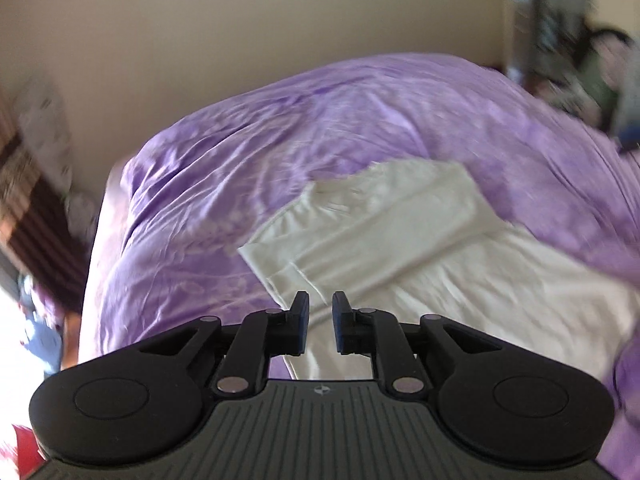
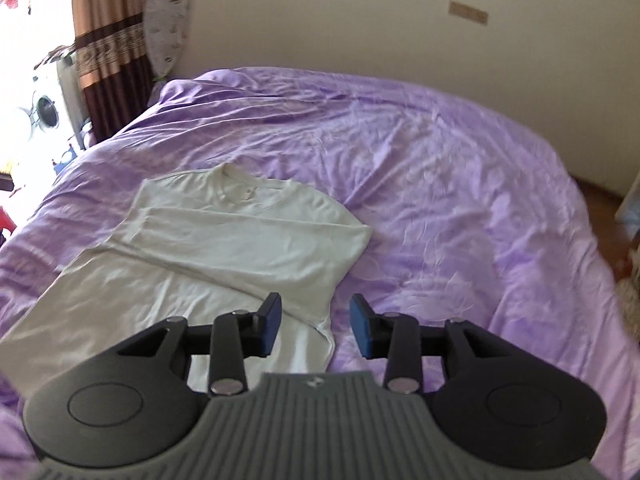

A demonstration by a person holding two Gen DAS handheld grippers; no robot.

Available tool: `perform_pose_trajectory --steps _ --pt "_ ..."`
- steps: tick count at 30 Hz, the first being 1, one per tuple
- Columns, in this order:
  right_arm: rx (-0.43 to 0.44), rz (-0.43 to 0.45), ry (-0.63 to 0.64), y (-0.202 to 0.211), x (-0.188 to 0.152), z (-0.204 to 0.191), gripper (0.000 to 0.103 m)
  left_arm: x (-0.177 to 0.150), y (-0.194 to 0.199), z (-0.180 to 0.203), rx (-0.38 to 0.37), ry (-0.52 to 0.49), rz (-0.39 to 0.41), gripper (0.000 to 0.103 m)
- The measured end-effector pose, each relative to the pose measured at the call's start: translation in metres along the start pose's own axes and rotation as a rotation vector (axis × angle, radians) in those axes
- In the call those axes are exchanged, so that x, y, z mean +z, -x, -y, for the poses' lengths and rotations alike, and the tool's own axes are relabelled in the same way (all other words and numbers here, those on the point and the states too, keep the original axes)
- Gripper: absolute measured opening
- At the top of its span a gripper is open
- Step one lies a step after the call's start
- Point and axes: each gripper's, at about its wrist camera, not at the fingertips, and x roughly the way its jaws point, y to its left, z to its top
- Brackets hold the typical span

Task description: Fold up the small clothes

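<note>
Left hand-held gripper (image 1: pixel 320 322) slightly open, empty

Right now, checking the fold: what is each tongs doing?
Left tongs: open narrowly, holding nothing.
Right tongs: open, holding nothing.

A pale cream long-sleeved cotton shirt (image 2: pixel 208 248) lies on a wrinkled lilac-purple bed sheet (image 2: pixel 440 184). Both black plastic grippers (image 1: pixel 320 322) (image 2: pixel 315 326) carry blue pads. A tan and dark brown curtain (image 2: pixel 106 48) has a patterned band; the wall (image 2: pixel 340 16) is beige.
</note>
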Motion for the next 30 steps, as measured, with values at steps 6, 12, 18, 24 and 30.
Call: perform_pose_trajectory --steps 6,12,18,24,30 --pt "0.007 -0.042 0.186 0.050 -0.027 -0.035 0.040 -0.031 0.029 0.046 -0.031 -0.222 -0.073 0.025" --pt "0.079 -0.138 0.392 0.051 -0.078 -0.081 0.042 -0.087 0.027 0.086 -0.087 -0.481 -0.210 0.044" --pt "0.143 -0.220 0.538 0.026 -0.124 -0.112 0.048 -0.144 0.005 0.110 -0.145 -0.679 -0.320 0.060" --pt "0.172 -0.276 0.648 0.004 -0.153 -0.123 0.055 -0.179 -0.027 0.119 -0.174 -0.764 -0.406 0.067" --pt "0.219 -0.300 0.701 -0.003 -0.164 -0.122 0.058 -0.191 -0.054 0.119 -0.148 -0.774 -0.421 0.068"
